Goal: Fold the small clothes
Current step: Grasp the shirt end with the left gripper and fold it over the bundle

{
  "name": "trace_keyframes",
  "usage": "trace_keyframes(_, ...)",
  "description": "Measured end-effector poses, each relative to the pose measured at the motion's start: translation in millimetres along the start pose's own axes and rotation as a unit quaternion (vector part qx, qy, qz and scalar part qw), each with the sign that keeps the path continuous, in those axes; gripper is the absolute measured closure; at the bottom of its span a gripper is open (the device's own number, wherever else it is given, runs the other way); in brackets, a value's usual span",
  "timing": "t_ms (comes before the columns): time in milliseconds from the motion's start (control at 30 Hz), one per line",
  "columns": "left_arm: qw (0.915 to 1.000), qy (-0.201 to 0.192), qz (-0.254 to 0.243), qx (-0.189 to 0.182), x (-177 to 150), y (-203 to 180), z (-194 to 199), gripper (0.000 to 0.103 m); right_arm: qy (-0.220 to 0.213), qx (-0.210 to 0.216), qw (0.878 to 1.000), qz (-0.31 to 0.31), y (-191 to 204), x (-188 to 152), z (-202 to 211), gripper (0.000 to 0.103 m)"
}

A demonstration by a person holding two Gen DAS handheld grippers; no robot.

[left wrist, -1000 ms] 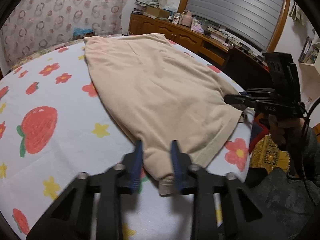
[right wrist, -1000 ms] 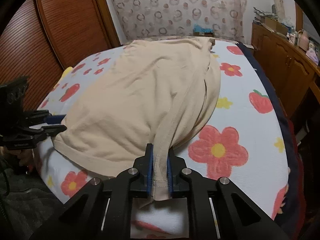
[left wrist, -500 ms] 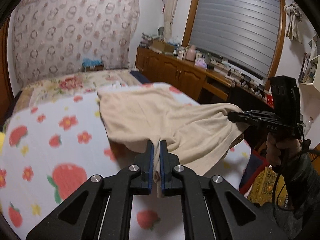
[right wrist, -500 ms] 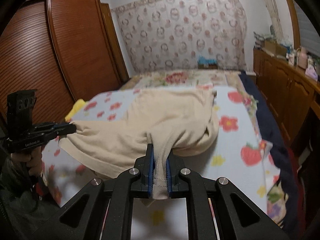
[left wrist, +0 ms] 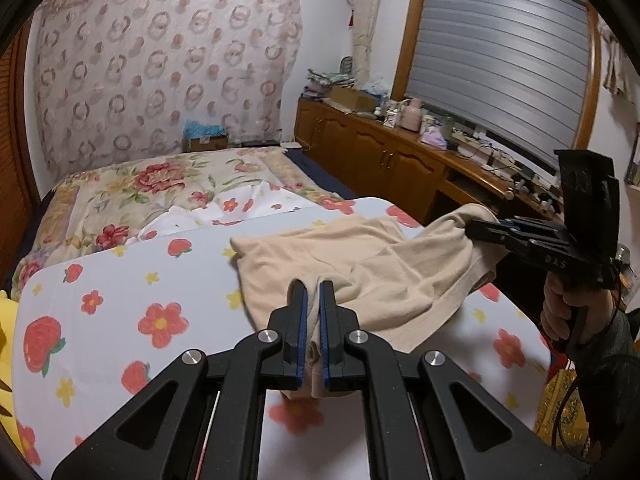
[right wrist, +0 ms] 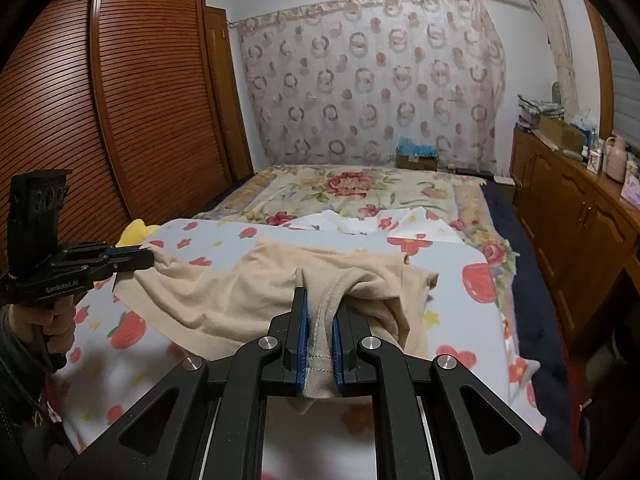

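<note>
My left gripper (left wrist: 313, 300) and right gripper (right wrist: 320, 308) are each clamped on a corner of the beige shirt (left wrist: 384, 276), held above the flowered sheet (left wrist: 120, 292).

1. I see a plain beige garment (left wrist: 372, 268), no print.
2. Under it, a white sheet (left wrist: 120, 320) with red strawberries, red flowers and yellow stars.
3. Beyond, a cream quilt (right wrist: 352, 192) with red roses and green leaves.
4. My grippers are black with blue pads (right wrist: 303, 340).
5. The wardrobe (right wrist: 120, 100) is reddish-brown, slatted.
</note>
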State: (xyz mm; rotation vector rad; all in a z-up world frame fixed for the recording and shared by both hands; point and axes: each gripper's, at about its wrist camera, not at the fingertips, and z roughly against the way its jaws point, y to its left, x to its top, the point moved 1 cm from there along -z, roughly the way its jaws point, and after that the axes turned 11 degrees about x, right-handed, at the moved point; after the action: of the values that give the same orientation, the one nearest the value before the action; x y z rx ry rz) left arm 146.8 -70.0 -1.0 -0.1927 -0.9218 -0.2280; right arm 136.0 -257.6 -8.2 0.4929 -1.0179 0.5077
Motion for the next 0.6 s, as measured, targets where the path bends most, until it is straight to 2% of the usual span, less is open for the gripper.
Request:
trace_keyframes(400, 0.9998, 0.014, -0.005, 0.013, 36.1, 9.2, -57.6, 0.097, 0.019, 0.005, 1.0, -0.016, -49.6, 22.4, -41.0, 0.093)
trace_keyframes(600, 0.9993, 0.031, -0.013, 0.018, 34.8, 12.6, -85.4, 0.097, 0.044, 0.0, 0.998, -0.036, -63.8, 23.7, -67.6, 0.092)
